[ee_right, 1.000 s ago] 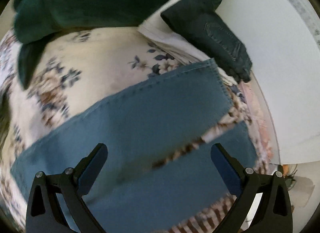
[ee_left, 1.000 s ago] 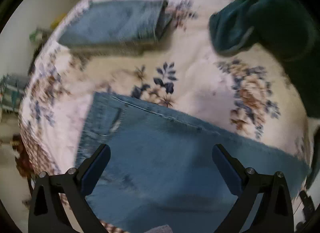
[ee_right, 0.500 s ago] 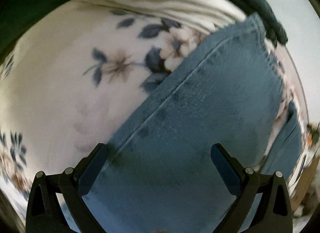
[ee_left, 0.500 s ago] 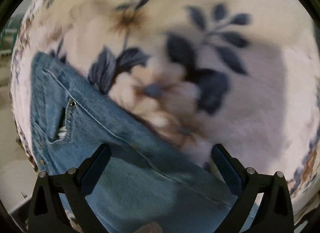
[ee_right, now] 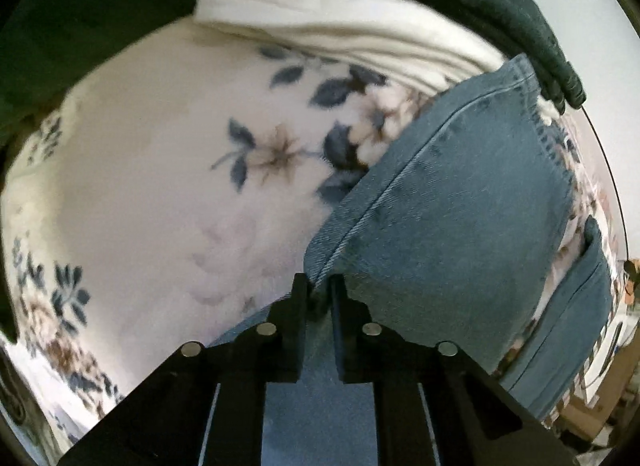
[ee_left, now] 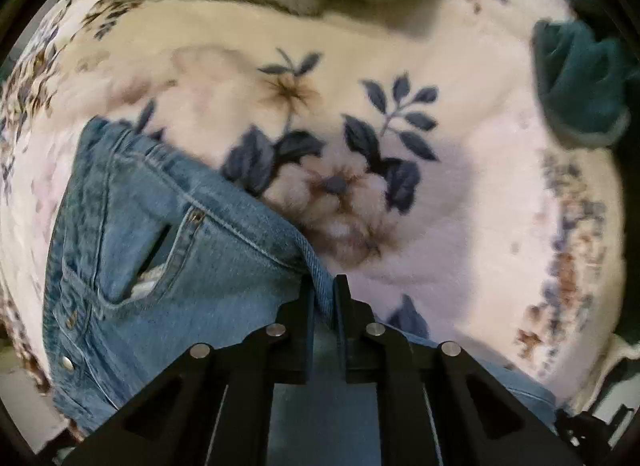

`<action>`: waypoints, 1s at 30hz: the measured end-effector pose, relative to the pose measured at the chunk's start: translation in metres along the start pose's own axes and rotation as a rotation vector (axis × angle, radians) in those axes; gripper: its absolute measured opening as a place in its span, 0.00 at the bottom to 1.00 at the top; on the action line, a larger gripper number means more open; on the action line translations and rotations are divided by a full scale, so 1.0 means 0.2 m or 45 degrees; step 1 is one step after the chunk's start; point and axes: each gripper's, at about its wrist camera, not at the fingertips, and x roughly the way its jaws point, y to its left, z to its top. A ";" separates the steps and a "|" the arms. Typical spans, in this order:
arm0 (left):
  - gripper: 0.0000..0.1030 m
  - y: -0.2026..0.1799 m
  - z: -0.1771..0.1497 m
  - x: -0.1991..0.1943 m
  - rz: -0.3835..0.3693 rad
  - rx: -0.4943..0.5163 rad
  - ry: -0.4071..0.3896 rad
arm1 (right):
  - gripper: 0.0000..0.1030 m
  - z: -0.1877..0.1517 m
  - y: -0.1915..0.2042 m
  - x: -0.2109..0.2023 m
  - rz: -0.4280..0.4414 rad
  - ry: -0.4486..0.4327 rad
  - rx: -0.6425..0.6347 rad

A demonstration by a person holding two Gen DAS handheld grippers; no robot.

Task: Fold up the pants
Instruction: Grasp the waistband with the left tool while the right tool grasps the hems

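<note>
Blue denim pants (ee_left: 168,266) lie on a floral blanket (ee_left: 460,185). In the left wrist view I see the waist end with a front pocket and rivets. My left gripper (ee_left: 322,294) is shut on the pants' outer seam edge near the hip. In the right wrist view the pants' leg (ee_right: 460,225) runs to its stitched hem at the upper right, and the other leg shows at the right edge. My right gripper (ee_right: 320,286) is shut on the leg's seam edge, which is lifted slightly off the blanket (ee_right: 160,205).
A dark green garment (ee_left: 580,85) lies at the right in the left wrist view. In the right wrist view dark green cloth (ee_right: 100,5) and a cream cloth (ee_right: 340,25) lie beyond the pants. A white wall (ee_right: 592,45) stands at the right.
Both grippers were open above the pants, dropped to the upper seam edge and closed on it. The denim edge now bunches up between each pair of fingers.
</note>
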 end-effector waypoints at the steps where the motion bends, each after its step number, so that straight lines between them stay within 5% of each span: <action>1: 0.06 0.03 -0.04 -0.07 -0.034 0.005 -0.021 | 0.09 -0.03 0.00 -0.04 0.020 -0.021 -0.020; 9: 0.05 0.45 -0.51 -0.60 -0.216 0.083 -0.161 | 0.08 -0.31 -0.15 -0.39 0.183 -0.147 -0.114; 15: 0.04 0.85 -0.94 -0.77 -0.295 0.002 -0.072 | 0.08 -0.43 -0.74 -0.47 0.258 -0.153 -0.166; 21: 0.02 0.92 -1.15 -0.52 -0.239 -0.068 0.030 | 0.08 -0.65 -1.23 -0.52 0.211 -0.127 -0.198; 25: 0.02 1.03 -1.27 -0.28 -0.195 -0.137 0.142 | 0.08 -0.83 -1.42 -0.38 0.122 -0.061 -0.197; 30: 0.03 1.12 -1.28 -0.25 -0.296 -0.194 0.153 | 0.09 -0.92 -1.53 -0.16 0.096 0.091 -0.153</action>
